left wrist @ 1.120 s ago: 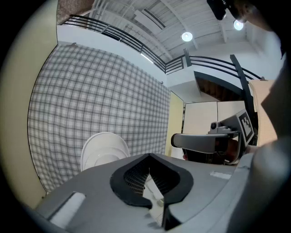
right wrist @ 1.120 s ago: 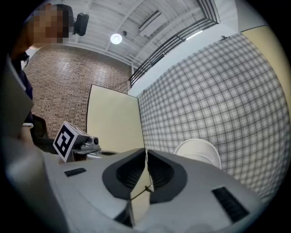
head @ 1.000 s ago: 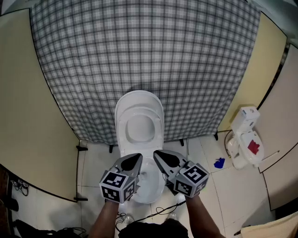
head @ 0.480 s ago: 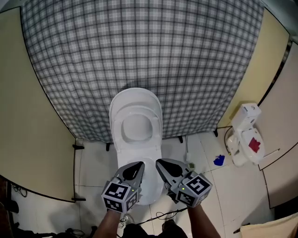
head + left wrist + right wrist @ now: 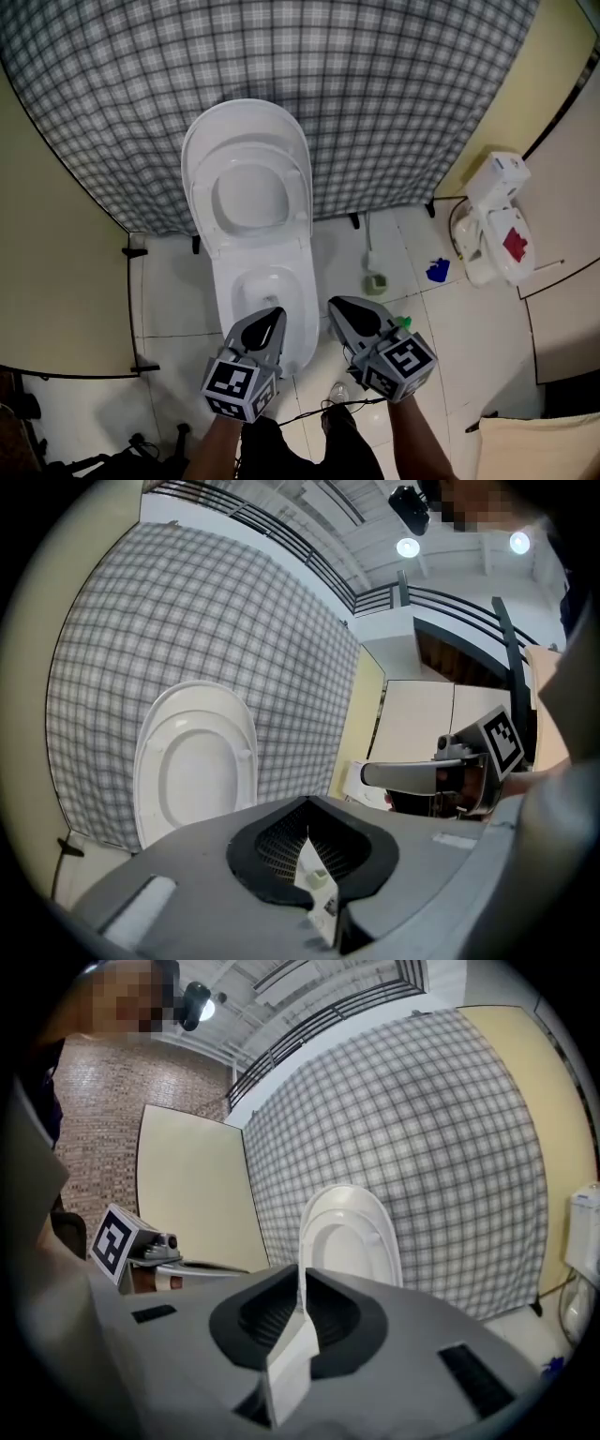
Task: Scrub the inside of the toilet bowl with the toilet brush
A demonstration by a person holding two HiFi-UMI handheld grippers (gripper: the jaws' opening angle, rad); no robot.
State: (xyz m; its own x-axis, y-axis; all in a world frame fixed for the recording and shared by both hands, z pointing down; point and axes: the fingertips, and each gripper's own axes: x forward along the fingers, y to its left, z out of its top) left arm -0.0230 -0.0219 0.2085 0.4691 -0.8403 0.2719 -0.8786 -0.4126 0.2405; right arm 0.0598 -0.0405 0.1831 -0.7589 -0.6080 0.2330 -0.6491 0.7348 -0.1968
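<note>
Stepped back and swung rightward over the last second: held both tongs right over the toilet bowl (image 5: 265, 281) a moment ago, now sees that bowl up at 11 o'clock in the head view, below the raised seat and lid (image 5: 248, 183) and the checked curtain (image 5: 375, 84). Brought fully into sight by that shift: the toilet brush (image 5: 375, 277), only half glimpsed half a second ago. Means, most likely, no scrubbing begun yet, with fetching the brush as the step in hand. Holds the left tongs (image 5: 271, 318) closed tip to tip with nothing in them, low over the bowl's front rim, at 6 o'clock of it. Carries the right tongs (image 5: 338, 306) just off the bowl's right side, beginning to part from an almost closed set, again with nothing between them. Finds the brush on the floor tiles at 3 o'clock of the bowl and about 1 o'clock from the right tongs, near but clear of them, untouched. Looks like a slim white handle standing upright out of a small grey-green holder, bristles hidden inside; too small to tell more. Should need a grip on the thin handle, well up from the holder, and a straight lift.
</note>
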